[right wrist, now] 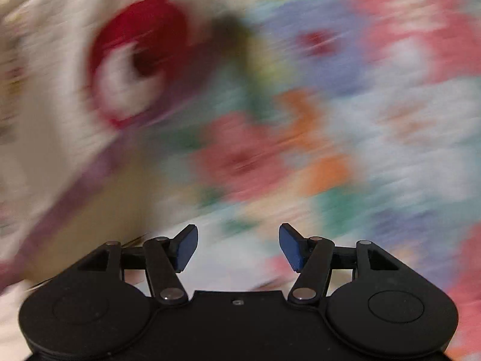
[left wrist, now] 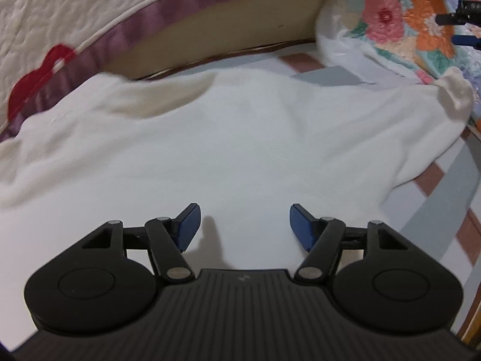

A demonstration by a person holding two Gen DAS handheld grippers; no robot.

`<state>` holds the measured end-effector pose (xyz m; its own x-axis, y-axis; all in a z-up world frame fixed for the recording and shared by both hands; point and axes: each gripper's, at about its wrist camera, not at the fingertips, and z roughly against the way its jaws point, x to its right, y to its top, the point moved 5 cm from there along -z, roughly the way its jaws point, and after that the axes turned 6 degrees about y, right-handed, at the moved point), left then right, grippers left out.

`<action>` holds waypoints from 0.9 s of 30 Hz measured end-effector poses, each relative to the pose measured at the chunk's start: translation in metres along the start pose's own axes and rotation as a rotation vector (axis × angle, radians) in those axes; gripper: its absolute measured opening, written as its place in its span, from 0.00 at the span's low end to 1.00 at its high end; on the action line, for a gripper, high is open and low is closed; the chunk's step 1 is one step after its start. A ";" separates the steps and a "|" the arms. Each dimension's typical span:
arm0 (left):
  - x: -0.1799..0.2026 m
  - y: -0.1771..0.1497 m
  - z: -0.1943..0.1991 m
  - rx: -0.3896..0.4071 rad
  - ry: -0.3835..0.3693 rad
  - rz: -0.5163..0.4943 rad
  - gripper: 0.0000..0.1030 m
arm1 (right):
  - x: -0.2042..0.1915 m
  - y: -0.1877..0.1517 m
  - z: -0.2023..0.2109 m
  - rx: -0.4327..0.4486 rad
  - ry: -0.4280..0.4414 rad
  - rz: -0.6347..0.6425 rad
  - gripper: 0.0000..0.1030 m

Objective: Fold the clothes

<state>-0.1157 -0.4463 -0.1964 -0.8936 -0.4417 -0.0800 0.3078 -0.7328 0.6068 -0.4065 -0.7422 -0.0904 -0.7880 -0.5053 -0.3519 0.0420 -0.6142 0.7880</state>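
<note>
Right now my left hand-held gripper (left wrist: 243, 227) hovers low over the white garment (left wrist: 210, 138), its blue pads spread wide with nothing between them. That cloth lies spread just ahead of and beneath the fingers, rumpled toward its far left edge, on a checked sheet (left wrist: 436, 210) that shows to the gripper's right. Beyond the garment a purple-trimmed cream quilt (left wrist: 60, 9) rises at the far left, and a floral quilt (left wrist: 390, 21) is bunched at the far right, where my right hand-held gripper (left wrist: 460, 27) pokes in. From its own blurred view, that right hand-held gripper (right wrist: 238, 246) is also wide apart and empty, facing the floral quilt (right wrist: 330, 120).
</note>
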 end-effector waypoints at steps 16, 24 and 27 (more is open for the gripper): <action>-0.271 -0.039 0.068 0.050 0.323 0.099 0.66 | -0.353 -0.054 -0.098 -0.461 0.539 0.418 0.02; -0.360 -0.016 0.035 0.089 0.270 0.230 0.66 | -0.377 -0.096 -0.144 -0.549 0.419 0.569 0.52; -0.371 0.008 0.020 0.118 0.194 0.255 0.66 | -0.377 -0.114 -0.160 -0.553 0.401 0.668 0.52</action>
<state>0.2117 -0.2782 -0.1458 -0.7107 -0.7013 -0.0559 0.4632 -0.5262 0.7132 -0.0161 -0.5783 -0.1287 -0.2310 -0.9624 -0.1432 0.7725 -0.2709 0.5744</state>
